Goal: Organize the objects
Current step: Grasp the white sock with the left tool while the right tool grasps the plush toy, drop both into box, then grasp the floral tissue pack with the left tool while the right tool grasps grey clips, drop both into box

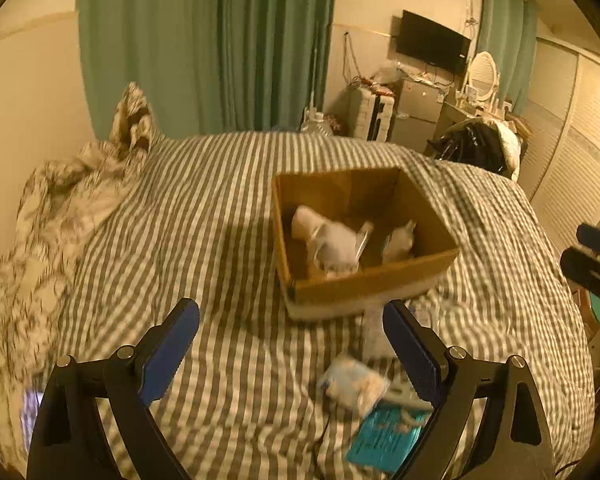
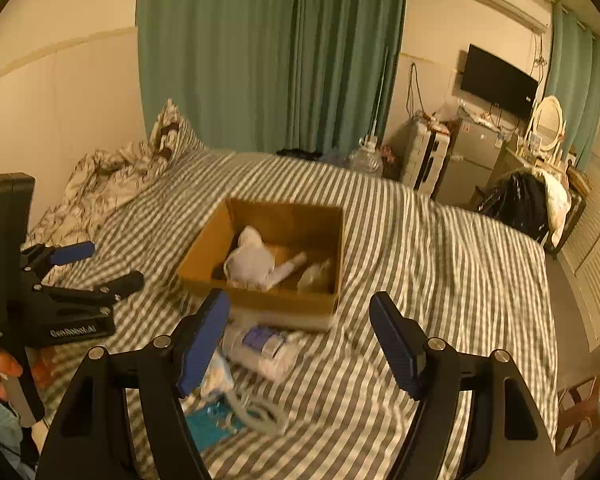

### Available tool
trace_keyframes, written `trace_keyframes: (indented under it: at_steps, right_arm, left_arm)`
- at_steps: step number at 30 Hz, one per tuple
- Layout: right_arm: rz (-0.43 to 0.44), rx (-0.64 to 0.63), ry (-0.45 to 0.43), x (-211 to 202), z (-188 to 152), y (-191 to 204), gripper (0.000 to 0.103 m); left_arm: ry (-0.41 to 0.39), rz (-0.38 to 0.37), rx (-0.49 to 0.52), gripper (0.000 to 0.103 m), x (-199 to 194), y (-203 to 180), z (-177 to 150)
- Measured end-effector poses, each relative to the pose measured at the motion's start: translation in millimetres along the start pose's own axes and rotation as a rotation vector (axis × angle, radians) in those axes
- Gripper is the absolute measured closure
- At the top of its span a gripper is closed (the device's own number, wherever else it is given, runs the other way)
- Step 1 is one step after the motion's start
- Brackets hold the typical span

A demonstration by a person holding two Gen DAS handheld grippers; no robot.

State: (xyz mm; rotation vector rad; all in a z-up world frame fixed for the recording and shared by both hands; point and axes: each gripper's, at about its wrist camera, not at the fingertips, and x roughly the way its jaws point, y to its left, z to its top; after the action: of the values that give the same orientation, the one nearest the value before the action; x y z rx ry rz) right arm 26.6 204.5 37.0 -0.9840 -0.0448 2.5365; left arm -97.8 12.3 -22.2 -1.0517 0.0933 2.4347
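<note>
An open cardboard box (image 1: 384, 280) (image 2: 276, 300) stands on the striped bed and holds several pale wrapped items (image 1: 332, 244) (image 2: 256, 262). In front of it lie a white packet with a purple label (image 2: 260, 346), a pale blue pouch (image 1: 354, 386), a teal packet (image 1: 384, 438) (image 2: 210, 424) and a coiled white cable (image 2: 260, 412). My left gripper (image 1: 292, 344) is open and empty above the bed, left of these items. My right gripper (image 2: 300, 340) is open and empty above them. The left gripper also shows in the right wrist view (image 2: 104, 268).
The striped bedspread (image 1: 204, 216) (image 2: 420, 248) covers the bed. A crumpled patterned duvet (image 1: 60, 208) lies along the left wall. Green curtains (image 2: 268, 56) hang behind. A suitcase (image 2: 424, 156), a small fridge, a TV and a dressing table stand at the far right.
</note>
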Motion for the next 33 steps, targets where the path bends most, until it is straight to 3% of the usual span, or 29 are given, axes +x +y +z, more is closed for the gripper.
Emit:
trace_keyframes:
  at_steps: [10, 16, 25, 28, 33]
  right_arm:
    - [0.034, -0.005, 0.196, 64.3, -77.4, 12.5, 0.030]
    - [0.064, -0.048, 0.341, 116.3, -108.6, 26.3, 0.030]
    - [0.099, -0.089, 0.498, 163.5, -124.3, 40.0, 0.029]
    - [0.111, -0.097, 0.541, 173.4, -125.8, 42.6, 0.020]
    - [0.090, -0.110, 0.554, 177.9, -126.8, 45.2, 0.020]
  left_arm:
    - [0.113, 0.019, 0.036, 0.008, 34.4, -5.0, -75.6]
    - [0.192, 0.018, 0.058, 0.008, 60.9, -7.5, -102.4]
    - [0.253, 0.028, 0.081, 0.008, 85.2, -7.5, -118.2]
    - [0.264, 0.027, 0.075, 0.008, 88.7, -6.3, -121.1]
    - [0.270, 0.032, 0.072, 0.008, 89.1, -5.7, -123.1]
